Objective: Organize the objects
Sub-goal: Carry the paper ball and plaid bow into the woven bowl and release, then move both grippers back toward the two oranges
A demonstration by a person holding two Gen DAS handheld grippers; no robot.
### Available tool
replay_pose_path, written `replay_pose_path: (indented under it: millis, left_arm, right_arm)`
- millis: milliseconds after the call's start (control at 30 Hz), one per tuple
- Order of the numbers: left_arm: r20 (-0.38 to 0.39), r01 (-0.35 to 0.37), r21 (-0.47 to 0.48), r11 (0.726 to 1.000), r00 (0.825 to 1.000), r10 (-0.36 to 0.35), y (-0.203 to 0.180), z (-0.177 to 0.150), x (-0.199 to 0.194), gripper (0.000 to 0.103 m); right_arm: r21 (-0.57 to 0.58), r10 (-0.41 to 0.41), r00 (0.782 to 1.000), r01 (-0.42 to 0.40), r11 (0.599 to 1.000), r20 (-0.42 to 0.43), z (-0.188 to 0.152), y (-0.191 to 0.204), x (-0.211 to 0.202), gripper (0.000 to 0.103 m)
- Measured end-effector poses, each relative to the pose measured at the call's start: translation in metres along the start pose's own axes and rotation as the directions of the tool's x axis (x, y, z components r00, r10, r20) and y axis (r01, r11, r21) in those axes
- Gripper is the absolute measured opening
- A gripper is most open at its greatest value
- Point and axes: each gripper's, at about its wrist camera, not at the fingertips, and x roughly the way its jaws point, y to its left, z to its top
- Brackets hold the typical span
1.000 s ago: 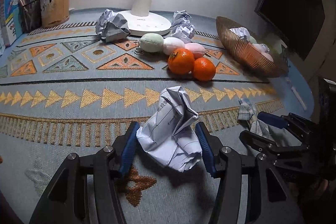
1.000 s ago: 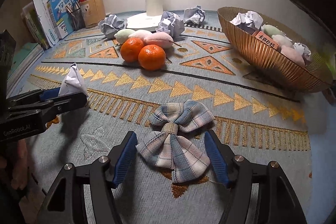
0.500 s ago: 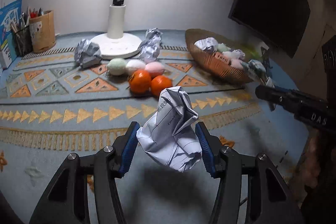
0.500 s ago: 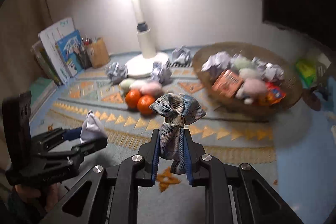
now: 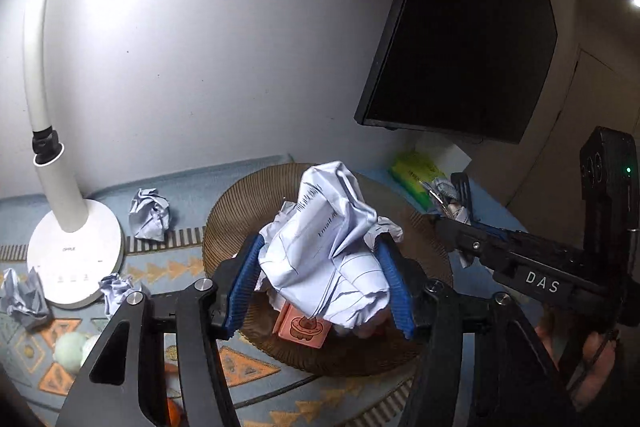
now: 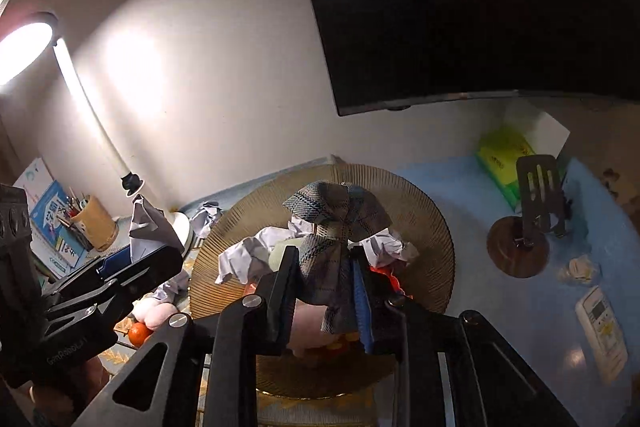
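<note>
White paper ball (image 5: 326, 255), plaid bow (image 6: 334, 227)

One wicker basket (image 6: 436, 227), one desk lamp (image 5: 74, 259), one plaid bow (image 6: 340, 223), one remote (image 6: 602, 323), one pen cup (image 6: 96, 223).

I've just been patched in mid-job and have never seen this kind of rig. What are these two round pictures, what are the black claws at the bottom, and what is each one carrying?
There is no robot arm: a person holds a two-finger gripper in each hand, and each gripper has a fisheye camera looking along its fingers. In the left wrist picture the left gripper clamps a crumpled paper ball above the woven basket. In the right wrist picture the right gripper clamps a plaid fabric bow over the same basket, which already holds paper balls and other items. On the patterned cloth sit a white desk lamp, loose paper balls and an orange.
</note>
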Motion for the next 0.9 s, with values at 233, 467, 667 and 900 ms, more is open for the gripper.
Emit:
replay_pose_path:
  millis: [233,467,667,900]
  left_arm:
    - [-0.059,-0.012,-0.078,0.997,0.998,0.007,0.016,-0.017,0.004,0.091]
    - [0.028,-0.047,-0.1,0.994,0.998,0.05,0.038,-0.043,-0.074,0.091]
    - [0.029,-0.23,-0.114,0.966,0.972,0.235,0.08,-0.089,-0.136,0.093]
    - [-0.062,-0.376,-0.2,0.905,0.926,0.371,0.132,-0.17,-0.139,0.092]
  right_arm:
    - [-0.015,-0.009,1.0,0.009,1.0,-0.012,-0.012,-0.005,-0.002,0.057]
    - [-0.035,0.107,0.994,-0.106,0.994,0.033,-0.022,0.027,-0.037,0.057]
    - [-0.117,0.244,0.97,-0.243,0.963,-0.006,-0.068,0.096,-0.044,0.058]
    - [-0.237,0.194,0.974,-0.217,0.947,-0.115,-0.163,0.151,0.017,0.058]
